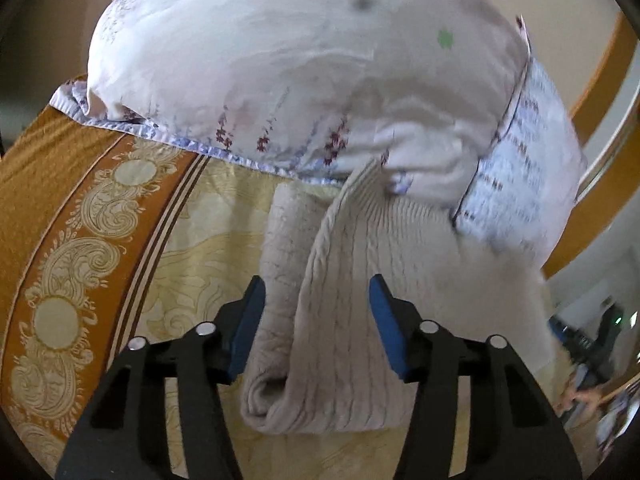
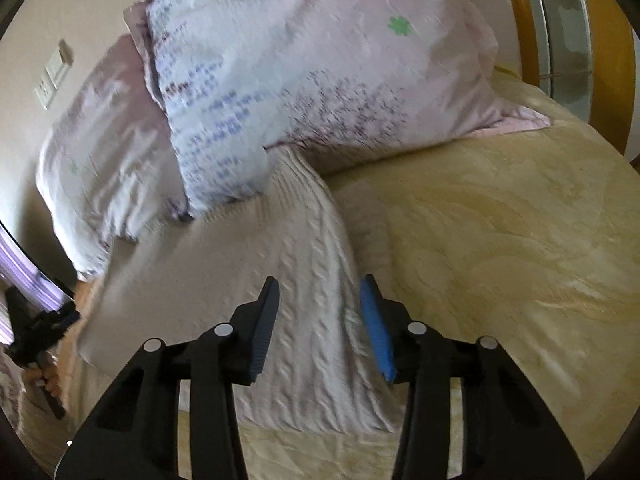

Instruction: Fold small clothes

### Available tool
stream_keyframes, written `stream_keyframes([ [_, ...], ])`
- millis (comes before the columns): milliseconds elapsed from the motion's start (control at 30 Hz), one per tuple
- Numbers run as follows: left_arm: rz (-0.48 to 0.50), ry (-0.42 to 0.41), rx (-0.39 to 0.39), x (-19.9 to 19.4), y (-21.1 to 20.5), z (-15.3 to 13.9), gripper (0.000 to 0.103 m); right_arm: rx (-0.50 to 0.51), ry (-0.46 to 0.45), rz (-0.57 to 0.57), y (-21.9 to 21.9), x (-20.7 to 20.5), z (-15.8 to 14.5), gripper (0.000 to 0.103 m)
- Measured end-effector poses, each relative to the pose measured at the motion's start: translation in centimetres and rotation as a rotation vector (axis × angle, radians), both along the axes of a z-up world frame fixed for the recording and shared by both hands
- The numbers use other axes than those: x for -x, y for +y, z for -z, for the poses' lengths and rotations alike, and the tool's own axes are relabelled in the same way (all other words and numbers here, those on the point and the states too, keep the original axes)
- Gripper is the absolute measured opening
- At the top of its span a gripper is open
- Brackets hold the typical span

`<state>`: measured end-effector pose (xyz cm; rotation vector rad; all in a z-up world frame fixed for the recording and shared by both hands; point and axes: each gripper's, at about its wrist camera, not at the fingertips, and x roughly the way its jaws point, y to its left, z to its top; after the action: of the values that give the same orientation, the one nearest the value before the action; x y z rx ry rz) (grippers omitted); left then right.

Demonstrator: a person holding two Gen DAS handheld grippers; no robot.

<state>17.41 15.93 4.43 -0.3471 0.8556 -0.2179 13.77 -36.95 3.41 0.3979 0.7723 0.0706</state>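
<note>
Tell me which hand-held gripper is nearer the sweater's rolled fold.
Left. The left hand-held gripper straddles the rolled fold; the right hand-held gripper hovers over the opposite edge of the sweater.

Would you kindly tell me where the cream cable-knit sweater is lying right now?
In both wrist views the cream cable-knit sweater lies on the beige bedspread, running away from the cameras until its far end tucks under the floral pillows.
</note>
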Motion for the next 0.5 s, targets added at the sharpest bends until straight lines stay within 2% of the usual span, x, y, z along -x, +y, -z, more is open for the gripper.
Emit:
stream_keyframes([
  [167, 0.012, 0.058, -0.027, -0.4, -0.6, 1.7, 0.032, 0.029, 0.031, -0.015, 0.1, 0.0, 1.1, 0.032],
  [233, 0.018, 0.069, -0.035, -0.5, -0.8, 2.2, 0.025, 0.039, 0.034, -0.021, 0.2, 0.1, 1.3, 0.017],
  [267, 0.018, 0.072, -0.036, -0.5, -0.8, 2.2, 0.018, 0.034, 0.029, -0.026, 0.3, 0.1, 1.3, 0.014],
  [300, 0.021, 0.074, -0.030, -0.4, -0.8, 2.3, 0.012, 0.035, 0.023, -0.026, 0.3, 0.3, 1.2, 0.013],
  [333, 0.024, 0.078, -0.024, -0.4, -0.7, 2.3, 0.010, 0.036, 0.014, -0.026, 0.4, 0.4, 1.1, 0.013],
  [500, 0.032, 0.078, -0.011, 0.0, -0.4, 2.0, 0.007, 0.024, -0.023, -0.015, 0.5, 1.5, 0.2, 0.011],
])
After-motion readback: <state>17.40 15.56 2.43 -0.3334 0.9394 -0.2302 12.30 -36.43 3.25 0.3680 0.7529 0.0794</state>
